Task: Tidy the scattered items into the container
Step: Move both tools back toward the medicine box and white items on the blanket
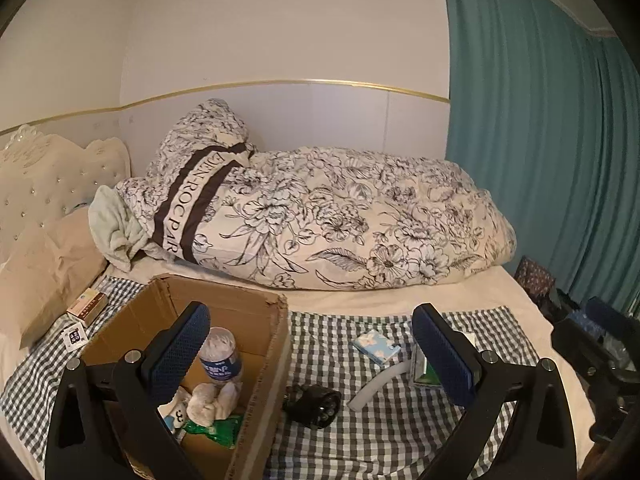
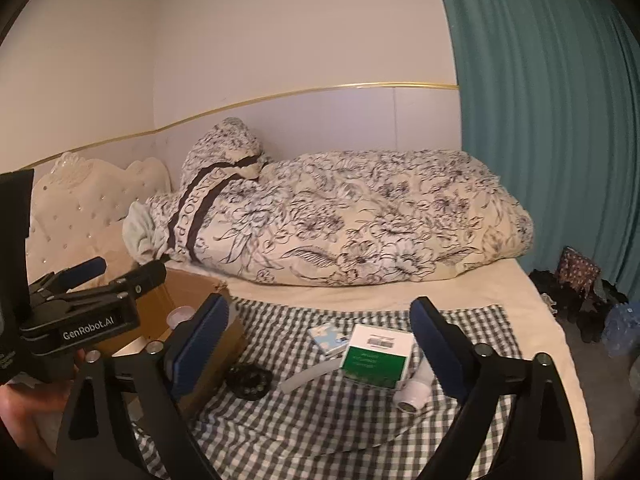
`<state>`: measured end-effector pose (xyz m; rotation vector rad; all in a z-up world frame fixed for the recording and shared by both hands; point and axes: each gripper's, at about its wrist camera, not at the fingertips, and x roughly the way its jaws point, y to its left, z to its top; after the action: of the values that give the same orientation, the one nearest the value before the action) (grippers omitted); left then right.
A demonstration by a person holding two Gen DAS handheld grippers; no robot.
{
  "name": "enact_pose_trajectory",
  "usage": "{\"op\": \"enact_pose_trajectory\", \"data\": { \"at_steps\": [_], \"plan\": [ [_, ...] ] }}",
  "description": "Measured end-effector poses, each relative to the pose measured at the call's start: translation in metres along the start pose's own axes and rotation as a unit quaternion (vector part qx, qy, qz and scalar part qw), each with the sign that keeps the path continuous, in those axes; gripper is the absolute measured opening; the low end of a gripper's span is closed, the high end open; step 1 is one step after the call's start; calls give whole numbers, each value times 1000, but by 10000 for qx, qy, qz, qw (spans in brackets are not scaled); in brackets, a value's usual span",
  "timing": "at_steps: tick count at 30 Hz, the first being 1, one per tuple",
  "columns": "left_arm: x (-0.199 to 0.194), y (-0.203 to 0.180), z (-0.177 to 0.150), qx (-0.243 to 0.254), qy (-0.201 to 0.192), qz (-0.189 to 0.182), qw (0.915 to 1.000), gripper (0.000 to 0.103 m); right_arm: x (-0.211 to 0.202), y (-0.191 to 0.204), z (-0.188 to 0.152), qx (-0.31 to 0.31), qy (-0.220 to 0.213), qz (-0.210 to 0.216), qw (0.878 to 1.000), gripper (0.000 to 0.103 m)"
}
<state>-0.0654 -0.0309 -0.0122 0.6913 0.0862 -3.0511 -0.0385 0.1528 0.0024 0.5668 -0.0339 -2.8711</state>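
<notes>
A cardboard box (image 1: 256, 308) stands open on the checked cloth (image 1: 400, 432), with a water bottle (image 1: 220, 356), a white plush (image 1: 210, 400) and a green packet (image 1: 218, 430) inside. My left gripper (image 1: 316, 356) is open and empty, its left finger over the box. To the right of the box lie a black round object (image 1: 312, 404), a white stick (image 1: 376, 384), a tissue pack (image 1: 376, 346) and a green box (image 2: 376, 356). My right gripper (image 2: 320, 348) is open and empty above these. A white tube (image 2: 416, 392) lies beside the green box. The left gripper (image 2: 124, 270) shows over the cardboard box (image 2: 200, 284).
A small red-and-white carton (image 1: 88, 304) and a printed card (image 1: 74, 336) lie left of the box by a pillow (image 1: 48, 268). A rolled floral duvet (image 1: 340, 216) fills the back of the bed. A teal curtain (image 1: 540, 120) and floor clutter (image 2: 580, 288) are on the right.
</notes>
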Motion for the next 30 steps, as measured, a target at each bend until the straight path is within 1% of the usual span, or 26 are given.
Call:
{"op": "enact_pose_trajectory", "data": {
  "at_steps": [4,13,17,21,23,30],
  "plan": [
    [9,-11,-3,93,140,-70,9998,103,-3,-13,-3,60,-12,-146,9999,103],
    [29,-33,-15,321,360,-231,9986,103,1,-43,-17,220,127,-356,9990,103],
    [41,-40,-23,399,490,-273,9976,103,10,-55,-28,224,275,-459,9983,103],
    [55,-48,-30,395,661,-453,9960,103,19,-67,-39,287,438,-536,9972,103],
    [62,-51,-33,414,720,-478,9954,103,25,-72,-44,314,517,-566,9966,103],
    [90,-63,-50,482,943,-596,9926,103,48,-80,-61,244,779,-678,9944,103]
  ]
}}
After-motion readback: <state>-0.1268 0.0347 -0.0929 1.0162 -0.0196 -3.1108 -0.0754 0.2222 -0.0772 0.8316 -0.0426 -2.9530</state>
